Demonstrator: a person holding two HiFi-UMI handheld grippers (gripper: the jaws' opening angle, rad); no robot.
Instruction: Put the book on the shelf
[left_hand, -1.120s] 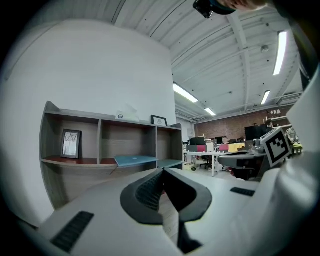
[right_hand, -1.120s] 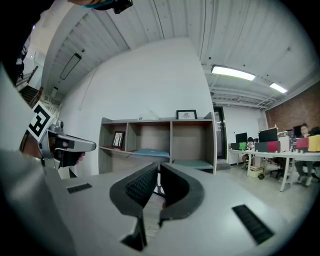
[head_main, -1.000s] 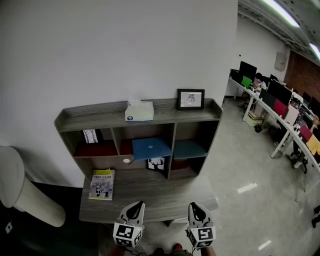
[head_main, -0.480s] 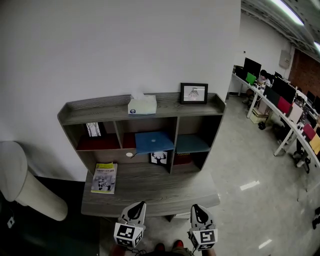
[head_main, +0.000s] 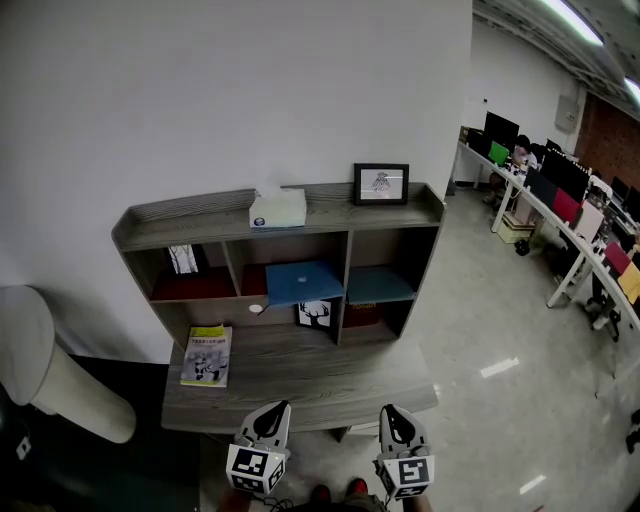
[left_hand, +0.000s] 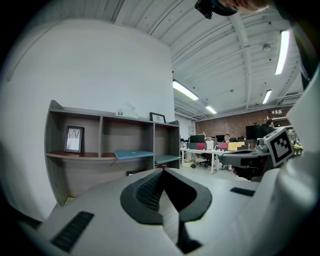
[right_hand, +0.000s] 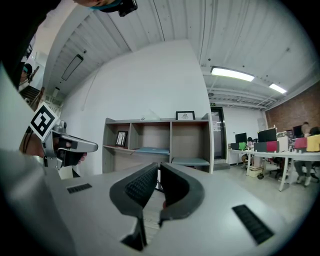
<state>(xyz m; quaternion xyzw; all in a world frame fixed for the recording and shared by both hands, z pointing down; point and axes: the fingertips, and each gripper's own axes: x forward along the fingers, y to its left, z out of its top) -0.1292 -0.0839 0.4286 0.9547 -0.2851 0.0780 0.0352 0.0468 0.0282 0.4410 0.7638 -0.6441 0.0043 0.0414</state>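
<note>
The book (head_main: 205, 355), with a yellow-green cover, lies flat on the left of the grey desk (head_main: 330, 380), below the wooden shelf unit (head_main: 345, 216). Both grippers hover side by side at the desk's near edge, well short of the book. My left gripper (head_main: 274, 410) has its pads together with nothing between them, as the left gripper view (left_hand: 163, 172) shows. My right gripper (head_main: 392, 412) is likewise shut and empty (right_hand: 158, 167). The shelf unit (right_hand: 165, 135) stands straight ahead of both.
A tissue box (head_main: 278, 209) and a picture frame (head_main: 381, 184) stand on the shelf top. A blue folder (head_main: 303, 283) juts out of the middle compartment, beside a teal one (head_main: 378, 285). A white padded cylinder (head_main: 50, 380) is at the left, office desks (head_main: 560, 230) at the right.
The head view has shifted slightly. The grippers and the book stay where they were.
</note>
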